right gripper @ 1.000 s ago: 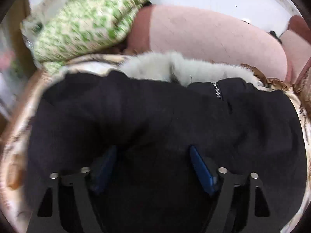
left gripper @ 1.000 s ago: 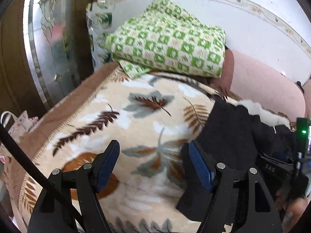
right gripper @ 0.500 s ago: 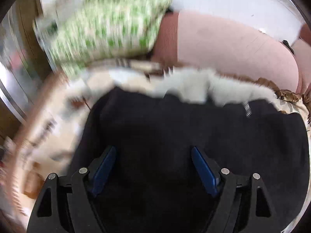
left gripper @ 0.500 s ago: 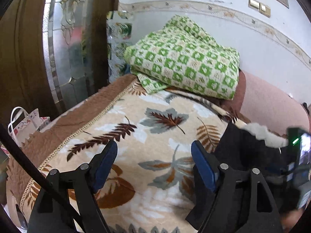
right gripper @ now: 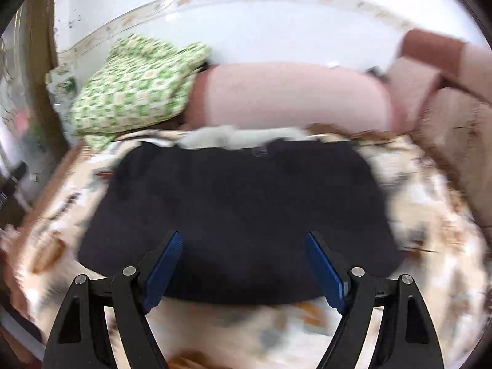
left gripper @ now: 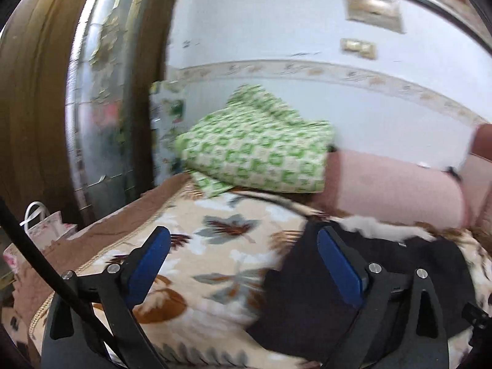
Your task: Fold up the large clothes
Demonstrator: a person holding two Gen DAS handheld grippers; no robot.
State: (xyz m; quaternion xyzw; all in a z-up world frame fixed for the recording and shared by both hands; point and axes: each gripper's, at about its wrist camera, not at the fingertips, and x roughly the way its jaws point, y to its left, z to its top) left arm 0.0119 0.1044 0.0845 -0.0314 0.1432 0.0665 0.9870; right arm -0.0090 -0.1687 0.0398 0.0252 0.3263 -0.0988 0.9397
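A black coat (right gripper: 246, 209) with a pale fur collar (right gripper: 233, 135) lies folded into a compact rectangle on the leaf-patterned blanket (right gripper: 430, 215). My right gripper (right gripper: 241, 264) hovers above the coat's near edge, open, nothing between its blue pads. In the left wrist view the coat (left gripper: 384, 264) lies to the right; my left gripper (left gripper: 243, 261) hangs over the blanket (left gripper: 221, 246) beside the coat's left edge, its jaws opening wide with nothing between them.
A folded green-and-white checked blanket (left gripper: 258, 150) rests at the back against the wall, next to a long pink bolster (right gripper: 292, 95). A dark wooden door frame (left gripper: 37, 123) and a gift bag (left gripper: 46, 227) stand to the left of the bed.
Both grippers have pulled back and up from the coat; the right one, earlier low on the black fabric, now sees the whole folded coat. The left jaws have spread wider.
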